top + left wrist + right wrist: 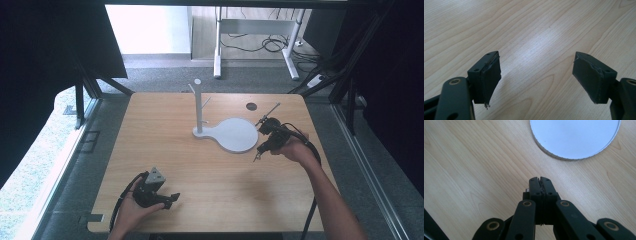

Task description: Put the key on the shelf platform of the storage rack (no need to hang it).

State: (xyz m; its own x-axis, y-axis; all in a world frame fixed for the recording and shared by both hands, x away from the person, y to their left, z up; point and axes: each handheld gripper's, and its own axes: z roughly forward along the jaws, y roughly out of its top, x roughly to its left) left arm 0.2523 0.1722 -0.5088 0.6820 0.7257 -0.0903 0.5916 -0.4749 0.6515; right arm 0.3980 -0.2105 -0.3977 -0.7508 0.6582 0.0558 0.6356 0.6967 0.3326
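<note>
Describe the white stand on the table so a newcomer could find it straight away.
On the wooden table, look at the far half, just right of middle. The white stand sits there: a flat round disc joined to a thin upright post with short pegs. The right claw, shut, hovers beside its disc; unlike the small dark hole behind, it is pale and raised.

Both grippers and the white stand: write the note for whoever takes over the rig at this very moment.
Left gripper: jaws wide open, nothing between them, low over the wooden table at its near left.
Right gripper: jaws pressed together with nothing visible between them, held just off the near right edge of the stand's round base.
White stand: upright near the table's middle, its side pegs bare.
Done: nothing that can be told from how things lie.
Left: judging by position, the right gripper seems about to work at the stand; the left is idle and free to steady it.
</note>
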